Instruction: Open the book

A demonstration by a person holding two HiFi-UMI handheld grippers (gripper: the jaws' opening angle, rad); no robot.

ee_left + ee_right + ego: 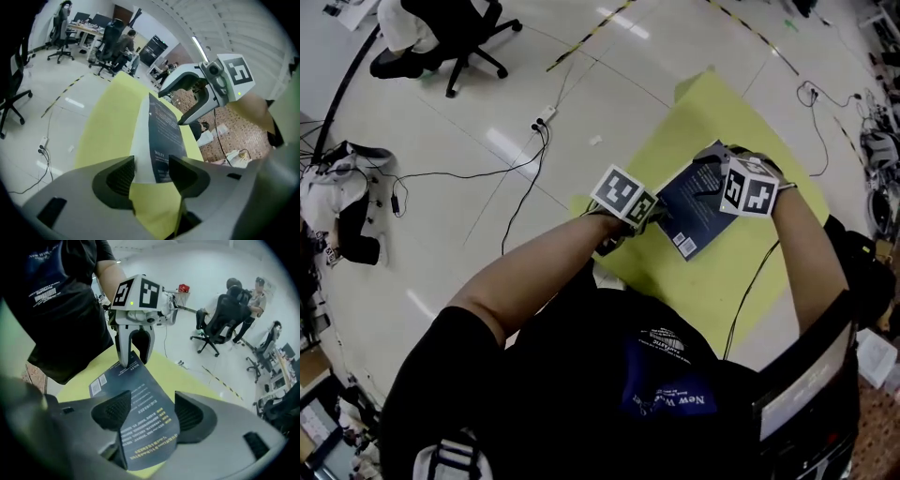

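Note:
A dark blue book [694,211] lies shut on a yellow surface [712,112], back cover up, with a barcode at its near corner. My left gripper [654,217] stands at the book's near left edge. In the left gripper view its jaws [151,171] straddle that edge of the book [164,129], white page block and cover between the pads, gaps on both sides: open. My right gripper [710,178] is at the far right end. In the right gripper view its wide jaws [152,413] stand over the cover [140,399] without pressing on it. Each view shows the other gripper [171,108] [133,363] at the book's opposite end.
A white floor surrounds the yellow surface [183,376]. A power strip with cables [546,114] lies to the left, an office chair [459,37] at the top left, and bags [347,202] at the left edge. People sit on chairs [229,310] further off.

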